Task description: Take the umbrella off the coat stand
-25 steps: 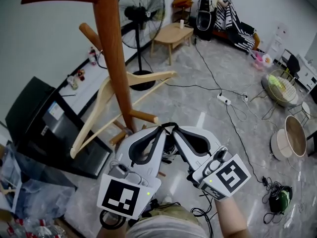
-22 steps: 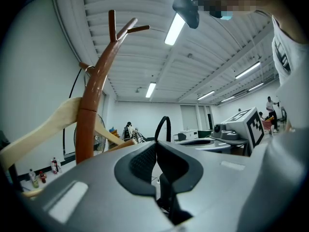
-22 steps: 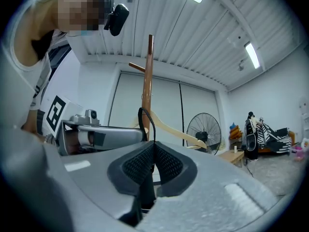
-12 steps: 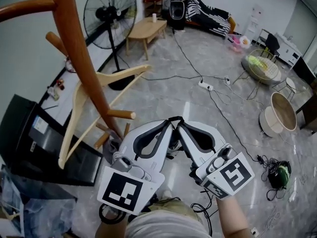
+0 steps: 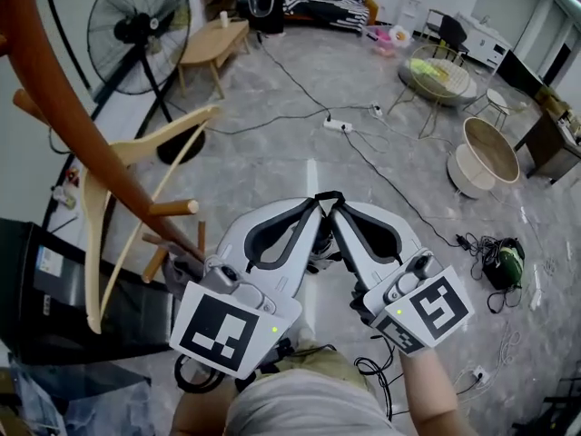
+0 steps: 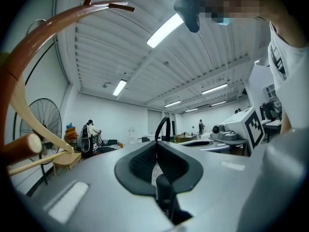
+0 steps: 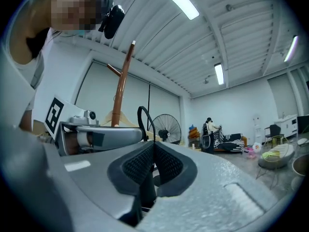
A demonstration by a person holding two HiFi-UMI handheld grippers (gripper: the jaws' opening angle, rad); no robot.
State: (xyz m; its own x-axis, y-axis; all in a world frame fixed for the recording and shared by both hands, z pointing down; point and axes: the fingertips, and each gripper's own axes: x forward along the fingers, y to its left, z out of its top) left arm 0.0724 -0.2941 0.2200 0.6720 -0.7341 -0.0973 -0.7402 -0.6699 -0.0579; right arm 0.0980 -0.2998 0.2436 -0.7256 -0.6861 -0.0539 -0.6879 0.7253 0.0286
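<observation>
Just right of the coat stand (image 5: pixel 54 84), close in front of the person, the left gripper (image 5: pixel 315 207) and the right gripper (image 5: pixel 335 207) are held side by side with their tips almost touching. Each has its jaws pressed together on a thin black loop (image 5: pixel 324 195) that arches from one pair of tips to the other. Both gripper views show it rising out of the closed pads.

I take this loop to be the umbrella's carrying strap. If so, the umbrella is off the stand and held near the person, clear of the pegs. Its body cannot be made out; it probably hangs below the grippers, where they hide it.

Pinching the strap from both sides makes sense, since a thin cord slips easily and two grips keep it from sliding or swinging.

The stand's pole runs up the left of the scene, with a pale wooden hanger (image 5: pixel 154 139) on it above a short peg (image 5: pixel 177 209). Farther off are a floor fan (image 5: pixel 136 30) and a low table (image 5: pixel 213 39), and a power strip (image 5: pixel 338 125) lies on the floor. The lifting-off looks done, and what remains is to carry the umbrella away.
</observation>
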